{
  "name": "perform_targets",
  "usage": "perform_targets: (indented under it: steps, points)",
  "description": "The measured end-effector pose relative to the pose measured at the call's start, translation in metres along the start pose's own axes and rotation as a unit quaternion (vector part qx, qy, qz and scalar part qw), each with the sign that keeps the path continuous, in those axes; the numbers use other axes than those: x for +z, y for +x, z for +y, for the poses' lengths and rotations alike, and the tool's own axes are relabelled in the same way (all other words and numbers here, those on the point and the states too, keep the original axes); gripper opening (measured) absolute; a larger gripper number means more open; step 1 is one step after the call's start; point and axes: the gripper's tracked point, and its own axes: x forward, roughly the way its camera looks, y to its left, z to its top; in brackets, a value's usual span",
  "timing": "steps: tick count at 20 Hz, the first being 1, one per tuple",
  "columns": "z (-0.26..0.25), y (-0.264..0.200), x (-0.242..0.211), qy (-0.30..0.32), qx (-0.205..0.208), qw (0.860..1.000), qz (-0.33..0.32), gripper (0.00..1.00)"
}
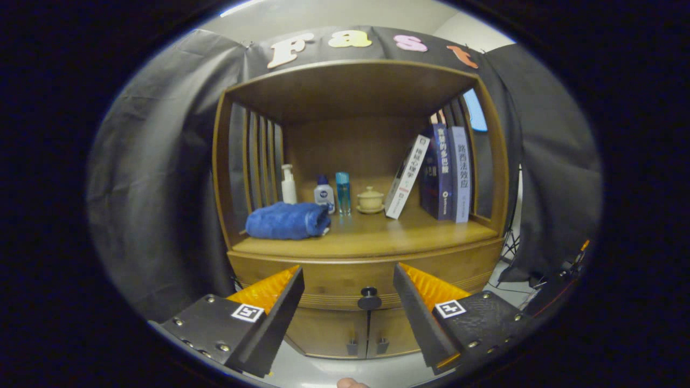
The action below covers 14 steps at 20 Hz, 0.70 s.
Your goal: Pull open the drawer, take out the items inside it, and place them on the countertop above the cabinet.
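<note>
A wooden cabinet stands ahead of me, its drawer [323, 280] shut under the countertop [377, 234]. A dark round knob [369, 293] sits at the drawer's middle. My gripper [347, 280] is open, with the knob between the two fingers but farther off, untouched. Nothing is held. What lies inside the drawer is hidden.
On the countertop lie a rolled blue towel [287, 220], a white pump bottle [288, 184], two small bottles [334, 194], a lidded cup on a saucer [370, 199] and several books [439, 175] leaning at the right. Two small doors [366, 334] sit below the drawer.
</note>
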Motion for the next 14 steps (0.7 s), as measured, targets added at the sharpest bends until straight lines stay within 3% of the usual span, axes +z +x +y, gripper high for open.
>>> perform_targets:
  steps: [8, 11, 13, 14]
  points:
    - [-0.035, 0.071, -0.083, -0.012, -0.057, 0.997, 0.057, 1.00]
    - [-0.033, 0.083, -0.093, -0.015, -0.042, 0.998, 0.052, 0.63]
    - [-0.029, 0.088, -0.101, -0.007, -0.032, 0.998, 0.061, 0.63]
    - [-0.031, 0.090, -0.097, 0.003, -0.033, 0.999, 0.040, 0.53]
